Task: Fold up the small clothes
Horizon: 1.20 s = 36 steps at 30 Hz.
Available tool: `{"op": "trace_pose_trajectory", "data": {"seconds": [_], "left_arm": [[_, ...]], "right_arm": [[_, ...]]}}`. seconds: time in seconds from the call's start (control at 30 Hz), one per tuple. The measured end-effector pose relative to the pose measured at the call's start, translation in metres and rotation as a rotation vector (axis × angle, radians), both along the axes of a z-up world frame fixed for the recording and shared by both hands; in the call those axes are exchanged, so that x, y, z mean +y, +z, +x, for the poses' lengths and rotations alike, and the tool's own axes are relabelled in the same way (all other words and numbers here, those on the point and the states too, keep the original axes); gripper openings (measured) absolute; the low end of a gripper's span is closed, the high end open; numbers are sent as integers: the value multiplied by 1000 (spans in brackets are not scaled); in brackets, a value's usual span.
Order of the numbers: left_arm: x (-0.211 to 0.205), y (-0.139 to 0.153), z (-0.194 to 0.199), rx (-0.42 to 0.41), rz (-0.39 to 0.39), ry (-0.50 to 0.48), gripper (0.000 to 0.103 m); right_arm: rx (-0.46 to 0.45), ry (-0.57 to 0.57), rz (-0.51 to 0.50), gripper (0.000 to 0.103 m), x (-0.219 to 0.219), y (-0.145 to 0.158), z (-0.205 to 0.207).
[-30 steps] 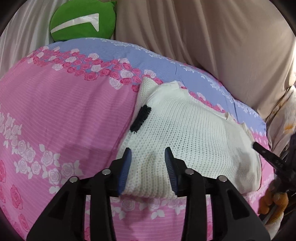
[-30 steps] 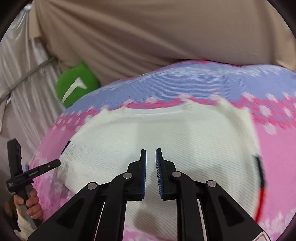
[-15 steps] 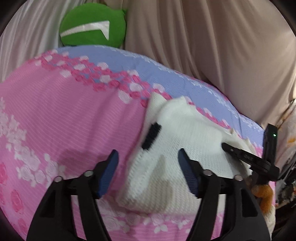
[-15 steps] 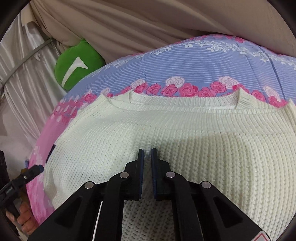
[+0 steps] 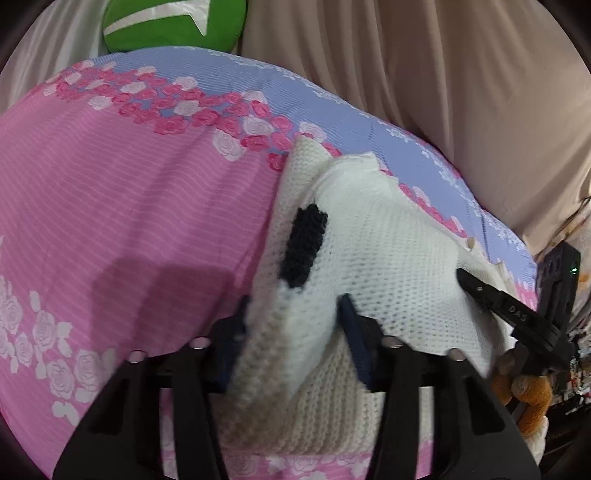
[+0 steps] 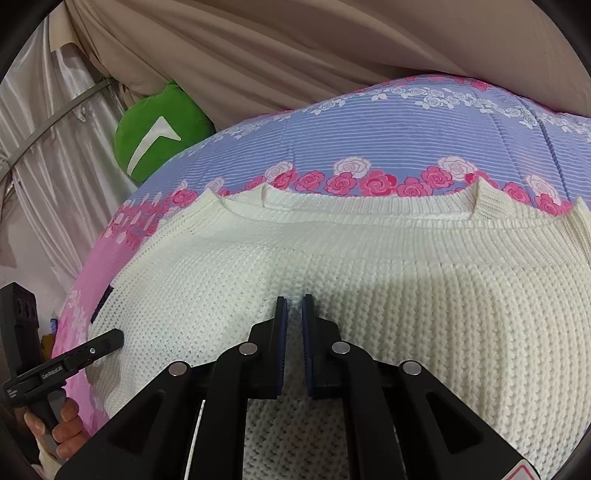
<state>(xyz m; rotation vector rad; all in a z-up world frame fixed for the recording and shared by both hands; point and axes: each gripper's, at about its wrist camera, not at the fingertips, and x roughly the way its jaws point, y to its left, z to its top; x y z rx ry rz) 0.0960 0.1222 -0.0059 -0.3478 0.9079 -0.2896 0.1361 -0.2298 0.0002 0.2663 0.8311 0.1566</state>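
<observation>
A folded cream knit sweater with a black patch lies on the pink and blue floral bedspread. My left gripper is open, its fingers either side of the sweater's near left corner, which bulges up between them. My right gripper is shut and pinches a small ridge of the sweater near its middle. The right gripper also shows at the sweater's right side in the left wrist view. The left gripper shows at the far left of the right wrist view.
A green cushion sits at the bed's far corner, also in the right wrist view. Beige curtains hang behind the bed. A small orange plush toy lies by the bed's right edge.
My left gripper opened wide and pushed forward onto the sweater's near left corner. My right gripper moved in over the sweater and stayed shut, now pinching the knit.
</observation>
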Motion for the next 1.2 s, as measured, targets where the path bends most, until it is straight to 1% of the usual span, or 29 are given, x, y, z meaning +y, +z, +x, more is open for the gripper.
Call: {"op": "trace_pose_trajectory", "data": {"seconds": [0.07, 0.13, 0.2, 0.27, 0.33, 0.4, 0.43, 0.47, 0.53, 0.63, 0.7, 0.77, 0.83, 0.93, 0.97, 1.0, 1.03, 1.07, 1.13, 1.2], "left_arm": [[-5, 6, -1, -12, 9, -2, 29], [-15, 20, -6, -55, 32, -7, 27], [-27, 38, -14, -112, 46, -25, 26], [-44, 62, -22, -174, 46, -63, 26], [-65, 83, -31, -230, 47, -107, 25], [-88, 97, -37, -270, 50, -152, 25], [-105, 104, -41, -292, 55, -185, 25], [-119, 108, -44, -303, 58, -211, 25], [-151, 113, -50, -323, 69, -277, 25], [-197, 110, -64, -342, 95, -375, 25], [-230, 102, -73, -333, 107, -447, 25], [-257, 90, -80, -314, 123, -502, 25], [-286, 71, -86, -275, 156, -556, 25], [-322, 34, -92, -214, 238, -601, 25], [-329, 22, -93, -202, 265, -602, 25], [-331, 16, -96, -212, 283, -603, 25], [-332, 16, -101, -244, 307, -596, 26], [-331, 19, -104, -254, 316, -595, 27], [-321, 28, -105, -248, 277, -597, 31], [-304, 38, -112, -264, 250, -589, 34]], "right_arm": [[-4, -1, 3, 6, 1, 0, -2], [-12, 1, 11, 8, 0, 1, -4], [-26, 6, 36, 13, -2, 5, -10], [-31, -12, 66, 22, -7, 11, -21], [-41, -45, 86, 29, -13, 22, -40], [-83, -80, 79, 31, -22, 33, -68], [-104, -94, 81, 34, -27, 37, -82], [-121, -113, 87, 39, -34, 39, -97], [-137, -158, 104, 40, -51, 39, -131], [-130, -234, 102, 40, -76, 34, -174], [-127, -285, 101, 41, -94, 31, -204], [-126, -326, 99, 43, -105, 29, -226], [-127, -358, 101, 43, -116, 29, -244], [-135, -383, 108, 43, -127, 30, -262], [-139, -386, 109, 43, -130, 31, -266], [-143, -388, 108, 43, -131, 32, -267], [-147, -388, 110, 43, -134, 33, -267], [-151, -386, 114, 43, -135, 34, -267], [-164, -377, 129, 43, -139, 38, -267], [-179, -362, 130, 44, -140, 46, -264]]}}
